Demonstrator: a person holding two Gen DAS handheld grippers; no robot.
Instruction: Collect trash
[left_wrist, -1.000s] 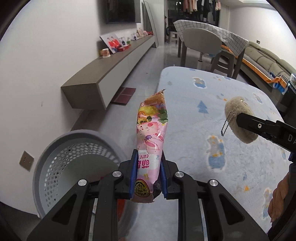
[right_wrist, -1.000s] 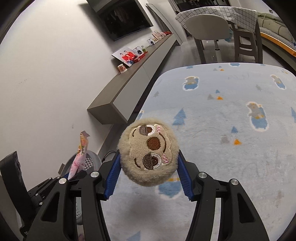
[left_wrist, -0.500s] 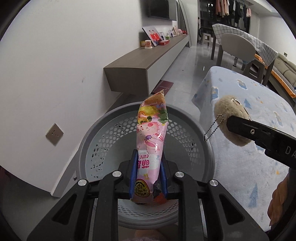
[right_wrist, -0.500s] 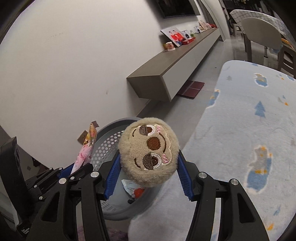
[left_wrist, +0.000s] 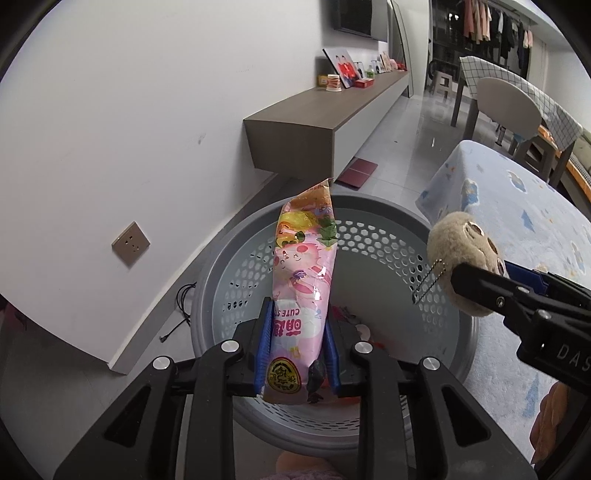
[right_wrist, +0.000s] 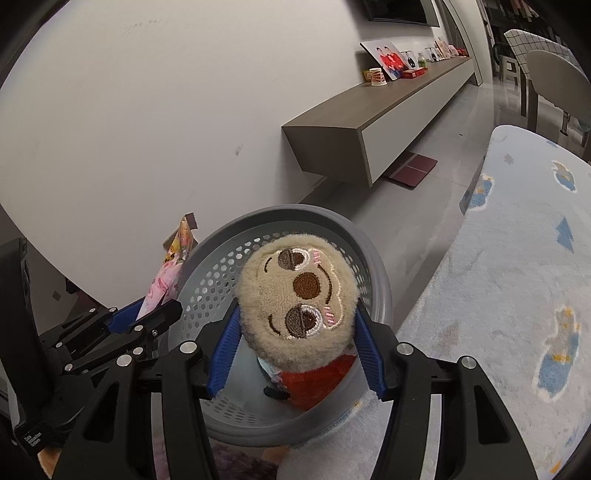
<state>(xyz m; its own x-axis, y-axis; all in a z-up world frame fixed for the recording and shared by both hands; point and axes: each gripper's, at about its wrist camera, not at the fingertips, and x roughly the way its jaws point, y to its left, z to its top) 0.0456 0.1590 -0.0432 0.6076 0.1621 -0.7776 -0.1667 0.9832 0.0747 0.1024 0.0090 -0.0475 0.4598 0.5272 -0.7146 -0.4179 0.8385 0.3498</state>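
**Both grippers loaded above the grey basket**

The left gripper (left_wrist: 297, 350) is clamped on a pink snack wrapper (left_wrist: 301, 291), its blue pads pressing the lower printed part while the torn top end stands up over the basket's opening. The right gripper (right_wrist: 295, 350) grasps a tan plush sloth head (right_wrist: 297, 295) between its blue pads; the face is turned toward the camera, and in the left wrist view a small ball chain (left_wrist: 428, 282) hangs from the plush. Both held things sit over the grey perforated basket (left_wrist: 373, 240), which stands on the floor just beside a pale blue patterned rug (right_wrist: 517, 295). Red and white scraps (left_wrist: 364, 334) lie on the basket's bottom. Farther off, a wall-mounted brown shelf (left_wrist: 325, 107) carries a cup and framed photos, and a grey chair (left_wrist: 508, 107) stands beyond.
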